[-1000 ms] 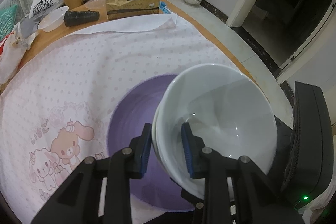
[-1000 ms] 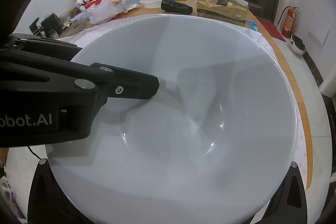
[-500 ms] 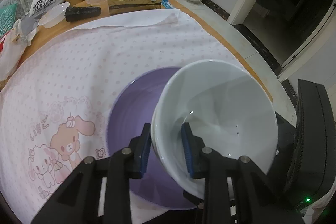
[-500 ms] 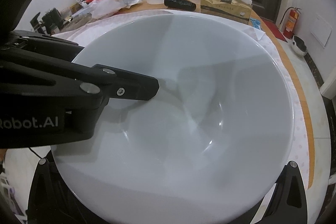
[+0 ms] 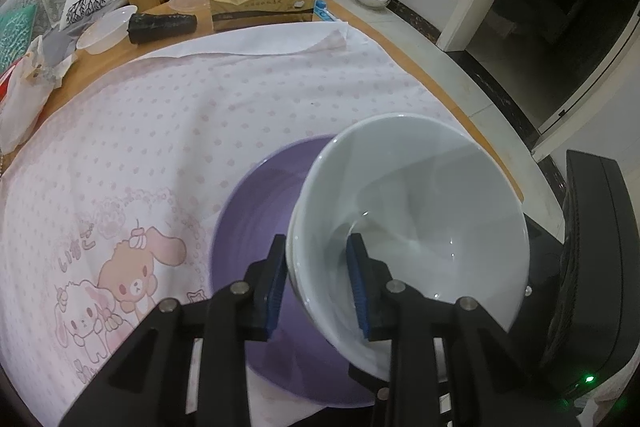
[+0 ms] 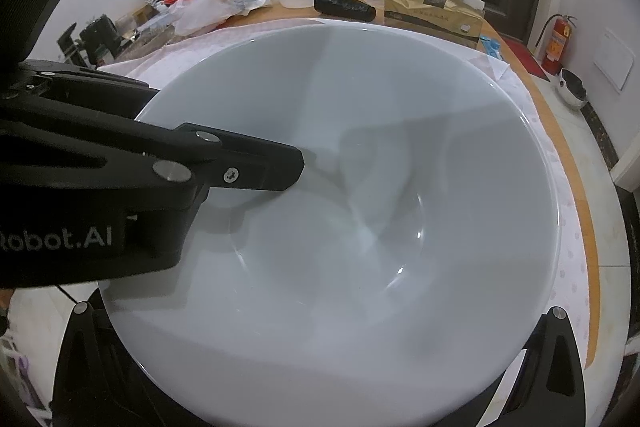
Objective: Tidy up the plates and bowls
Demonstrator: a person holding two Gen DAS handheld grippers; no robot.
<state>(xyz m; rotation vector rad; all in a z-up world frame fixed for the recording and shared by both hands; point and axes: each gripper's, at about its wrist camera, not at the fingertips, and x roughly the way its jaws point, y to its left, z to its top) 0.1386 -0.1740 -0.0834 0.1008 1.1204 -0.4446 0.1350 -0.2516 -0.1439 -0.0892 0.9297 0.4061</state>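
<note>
My left gripper is shut on the near rim of a white bowl, one finger inside and one outside, and holds it tilted above a purple plate that lies on the pink dotted cloth. In the right wrist view the white bowl fills the frame, with the left gripper's finger reaching in over its left rim. My right gripper's arms show wide apart at the bottom corners, below and around the bowl; its fingertips are hidden behind the bowl.
The cloth covers a round wooden table. At the far edge stand a gold tissue box, a black roll, clear plastic bowls and bags. The table edge runs close to the right.
The view of the left wrist has pulled back and up slightly with the white bowl; the far table items appear farther away. The grip on the rim is unchanged.
</note>
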